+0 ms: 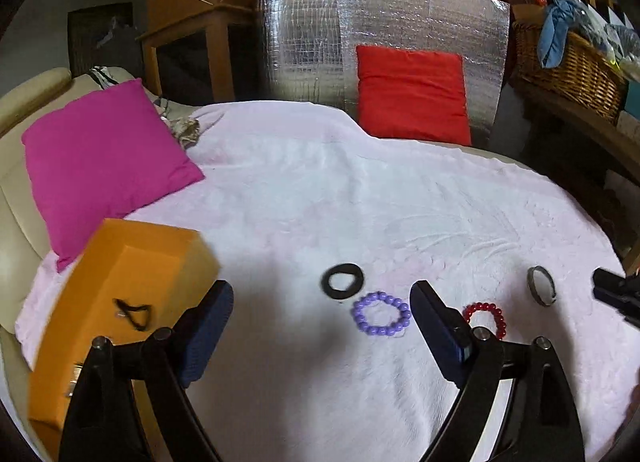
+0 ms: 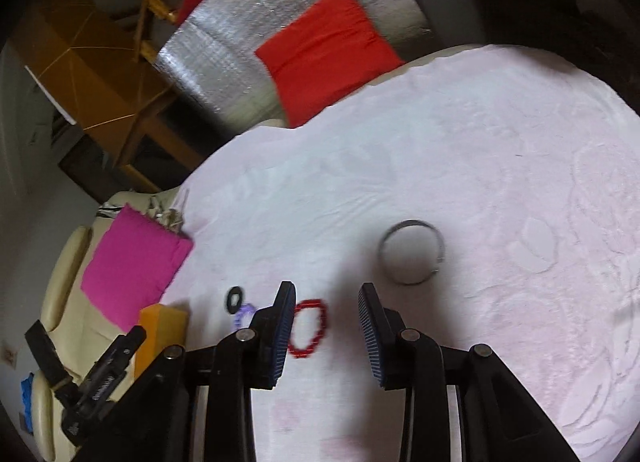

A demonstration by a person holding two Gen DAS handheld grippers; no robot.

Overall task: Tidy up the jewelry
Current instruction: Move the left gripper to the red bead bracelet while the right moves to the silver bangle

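Observation:
On the pale pink blanket (image 1: 320,190) lie a black ring-shaped band (image 1: 343,281), a purple bead bracelet (image 1: 381,314), a red bead bracelet (image 1: 485,318) and a grey metal bangle (image 1: 542,285). An orange box (image 1: 120,302) with a small black item (image 1: 134,314) on top sits at the left. My left gripper (image 1: 322,302) is open and empty above the blanket, near the purple bracelet. My right gripper (image 2: 327,308) is open and empty; the red bracelet (image 2: 308,328) lies by its left finger and the bangle (image 2: 412,252) just ahead to the right.
A magenta cushion (image 1: 108,162) lies at the left, a red cushion (image 1: 414,94) leans on a silver foil panel (image 1: 380,30) at the back. A wicker basket (image 1: 568,70) stands at the right. A cream sofa (image 2: 60,282) shows at the blanket's left edge.

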